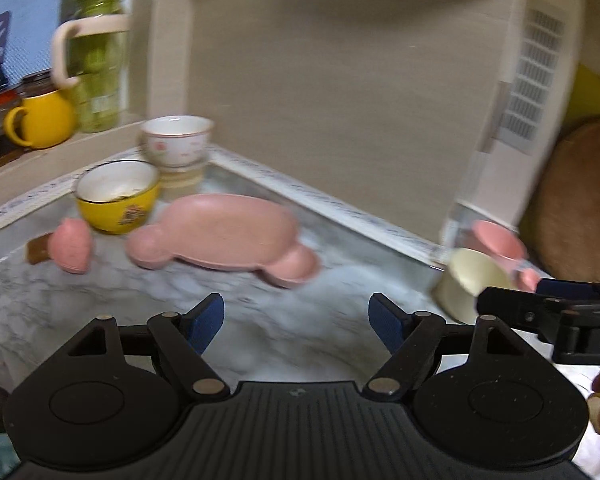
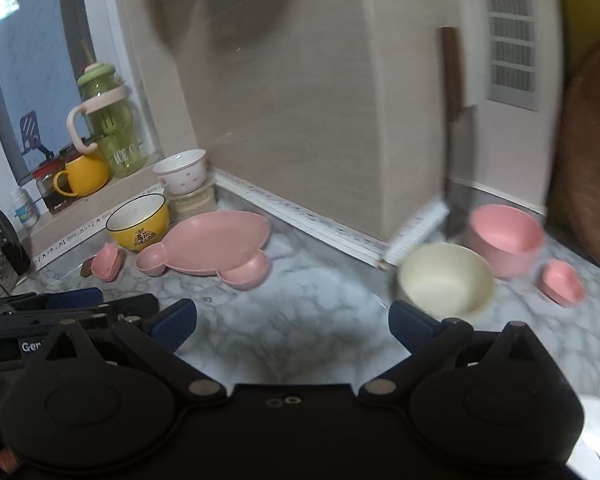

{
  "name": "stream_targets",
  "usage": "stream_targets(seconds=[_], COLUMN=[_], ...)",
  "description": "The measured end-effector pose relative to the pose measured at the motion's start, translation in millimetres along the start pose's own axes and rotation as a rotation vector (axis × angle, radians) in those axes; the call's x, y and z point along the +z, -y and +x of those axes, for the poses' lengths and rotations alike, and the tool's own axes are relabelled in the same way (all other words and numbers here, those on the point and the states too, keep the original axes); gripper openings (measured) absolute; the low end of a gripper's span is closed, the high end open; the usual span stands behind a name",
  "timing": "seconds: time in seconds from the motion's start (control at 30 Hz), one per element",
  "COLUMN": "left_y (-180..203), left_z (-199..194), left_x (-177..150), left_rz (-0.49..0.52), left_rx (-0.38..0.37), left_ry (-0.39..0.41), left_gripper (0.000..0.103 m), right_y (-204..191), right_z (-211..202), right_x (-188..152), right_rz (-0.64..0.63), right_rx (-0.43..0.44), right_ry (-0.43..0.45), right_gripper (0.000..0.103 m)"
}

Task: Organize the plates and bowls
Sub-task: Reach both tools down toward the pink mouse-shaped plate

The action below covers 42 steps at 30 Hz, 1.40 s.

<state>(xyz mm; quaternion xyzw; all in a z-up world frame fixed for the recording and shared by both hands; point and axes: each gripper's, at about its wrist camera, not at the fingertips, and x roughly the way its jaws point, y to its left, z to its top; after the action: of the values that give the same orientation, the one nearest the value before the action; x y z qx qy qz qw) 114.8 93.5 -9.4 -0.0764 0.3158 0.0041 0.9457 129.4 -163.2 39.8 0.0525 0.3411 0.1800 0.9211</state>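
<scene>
A pink bear-shaped plate lies on the marble counter. Behind it stand a yellow bowl and a white flowered bowl on a stack. A small pink dish lies at the left. A cream bowl, a pink bowl and another small pink dish sit at the right. My left gripper is open and empty above the counter. My right gripper is open and empty, its right finger near the cream bowl.
A green bottle and a yellow mug stand on the window ledge. A knife leans on the wall by a vent. A round wooden board stands at the right. A white plate rim shows at the bottom right.
</scene>
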Motion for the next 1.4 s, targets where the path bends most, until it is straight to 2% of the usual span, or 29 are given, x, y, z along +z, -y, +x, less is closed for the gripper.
stream_targets(seconds=[0.23, 0.43, 0.73, 0.97, 1.1, 1.13, 1.17, 1.3, 1.4], left_y=[-59, -90, -114, -132, -139, -141, -143, -150, -153], left_z=[51, 88, 127, 155, 165, 167, 170, 176, 181], left_x=[27, 36, 45, 48, 49, 49, 49, 48, 48], left_rz=[-0.066, -0.06, -0.106, -0.153, -0.168, -0.177, -0.184, -0.204, -0.205], left_rx=[0.114, 0.21, 0.263, 0.285, 0.296, 0.296, 0.301, 0.306, 0.3], left_ry=[-0.049, -0.061, -0.089, -0.127, -0.147, -0.151, -0.157, -0.176, -0.191], left_gripper=[0.079, 0.079, 0.079, 0.079, 0.079, 0.075, 0.065, 0.055, 0.04], right_y=[-10, -12, -17, -20, -18, -17, -16, -10, -8], right_z=[69, 115, 163, 196, 210, 212, 215, 223, 228], right_x=[25, 36, 45, 48, 48, 47, 46, 43, 42], right_rz=[-0.042, -0.061, -0.09, -0.108, -0.109, -0.106, -0.102, -0.09, -0.089], right_rx=[0.018, 0.028, 0.043, 0.059, 0.066, 0.063, 0.062, 0.061, 0.063], right_ry=[-0.075, -0.114, -0.135, -0.19, -0.213, -0.219, -0.229, -0.257, -0.268], right_gripper=[0.103, 0.102, 0.099, 0.083, 0.077, 0.075, 0.071, 0.058, 0.051])
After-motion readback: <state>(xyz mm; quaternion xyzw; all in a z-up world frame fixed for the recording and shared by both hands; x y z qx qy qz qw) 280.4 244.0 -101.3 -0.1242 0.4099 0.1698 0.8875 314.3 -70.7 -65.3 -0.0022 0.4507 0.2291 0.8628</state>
